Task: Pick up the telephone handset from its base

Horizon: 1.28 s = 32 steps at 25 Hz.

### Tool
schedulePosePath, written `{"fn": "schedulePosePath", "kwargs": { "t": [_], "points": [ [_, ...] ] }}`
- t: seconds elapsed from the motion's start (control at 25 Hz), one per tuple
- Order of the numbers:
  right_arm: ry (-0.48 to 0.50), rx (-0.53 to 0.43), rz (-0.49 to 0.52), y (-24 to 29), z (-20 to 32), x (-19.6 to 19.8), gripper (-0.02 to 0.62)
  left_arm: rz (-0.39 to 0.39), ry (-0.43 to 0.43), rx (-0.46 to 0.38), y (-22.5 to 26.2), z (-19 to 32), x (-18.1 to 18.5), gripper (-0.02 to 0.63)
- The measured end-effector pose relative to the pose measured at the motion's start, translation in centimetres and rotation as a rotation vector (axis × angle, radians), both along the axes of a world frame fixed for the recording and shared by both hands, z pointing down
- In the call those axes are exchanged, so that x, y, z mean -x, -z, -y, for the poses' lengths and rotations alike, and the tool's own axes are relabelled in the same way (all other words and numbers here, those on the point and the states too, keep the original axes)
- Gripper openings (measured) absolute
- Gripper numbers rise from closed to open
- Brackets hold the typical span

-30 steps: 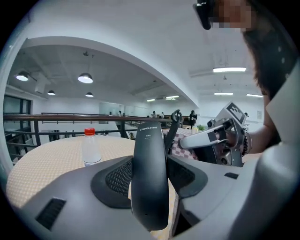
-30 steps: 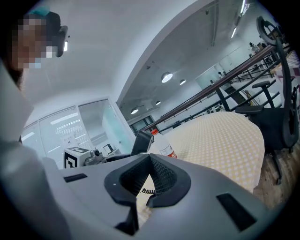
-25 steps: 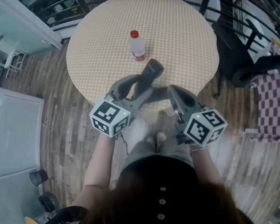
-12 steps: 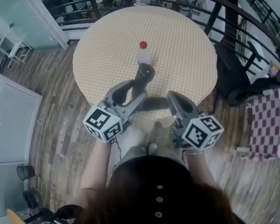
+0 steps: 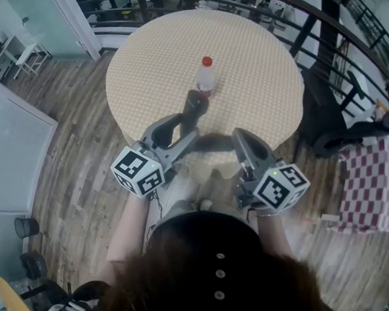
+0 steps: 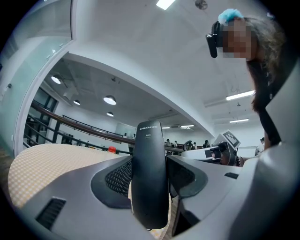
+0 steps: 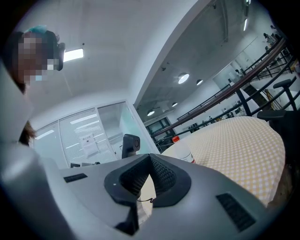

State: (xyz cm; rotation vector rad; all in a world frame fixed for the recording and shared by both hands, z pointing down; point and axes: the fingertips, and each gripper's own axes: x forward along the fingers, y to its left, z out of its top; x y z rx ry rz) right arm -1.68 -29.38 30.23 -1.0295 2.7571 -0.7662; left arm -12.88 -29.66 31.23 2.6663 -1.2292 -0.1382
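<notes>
The lift looks as good as done from where I stand: the left tongs (image 5: 185, 130) are spread wide and clamped on the black telephone handset (image 6: 149, 178), pads pressing its two sides. It sticks out ahead of them, off the cloth, over the near edge of the desk (image 5: 258, 76). The right tongs (image 7: 149, 177) are closed pad to pad with nothing between them, held level just beside the left. I cannot make out the base from here. I would judge that the next move needs only a firm squeeze and a steady carry, keeping the handset's tip clear of the plastic bottle (image 5: 205, 77) with the red cap, which stands just beyond it near the middle of the desk. The desk is round, under a cream and yellow checked cloth. Around it are a grey wood-plank floor (image 5: 83, 151), a dark curved railing (image 5: 333, 42) behind and a glass partition (image 5: 32, 17) at the left.
</notes>
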Motion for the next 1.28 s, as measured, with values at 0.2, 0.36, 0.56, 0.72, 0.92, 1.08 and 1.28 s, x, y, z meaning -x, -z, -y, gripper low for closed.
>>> {"fn": "schedulePosePath", "kwargs": {
  "t": [0.2,0.36,0.56,0.72,0.92,1.08,1.28],
  "points": [
    [0.015,-0.009,-0.026,-0.3,-0.1,0.0,0.009,0.004,0.001,0.008,-0.1,-0.2,0.0,0.233],
    [0.013,-0.009,-0.034,-0.5,-0.1,-0.1,0.009,0.012,-0.004,-0.002,0.0,0.0,-0.1,0.233],
    [0.011,0.004,-0.052,-1.3,-1.0,0.1,0.009,0.013,-0.008,0.008,-0.4,-0.5,-0.3,0.233],
    [0.013,0.0,-0.049,-1.3,-1.2,0.2,0.009,0.02,-0.01,0.006,-0.5,-0.6,-0.3,0.233],
    [0.016,0.009,-0.049,-1.6,-1.4,0.2,0.009,0.028,-0.016,-0.003,-0.3,-0.7,-0.7,0.233],
    [0.022,0.014,-0.055,-1.7,-1.7,0.2,0.009,0.032,-0.018,-0.003,-0.3,-0.8,-1.0,0.233],
    [0.024,0.023,-0.049,-1.7,-1.8,0.6,0.009,0.048,-0.023,-0.01,-0.3,-1.0,-1.0,0.233]
  ]
}}
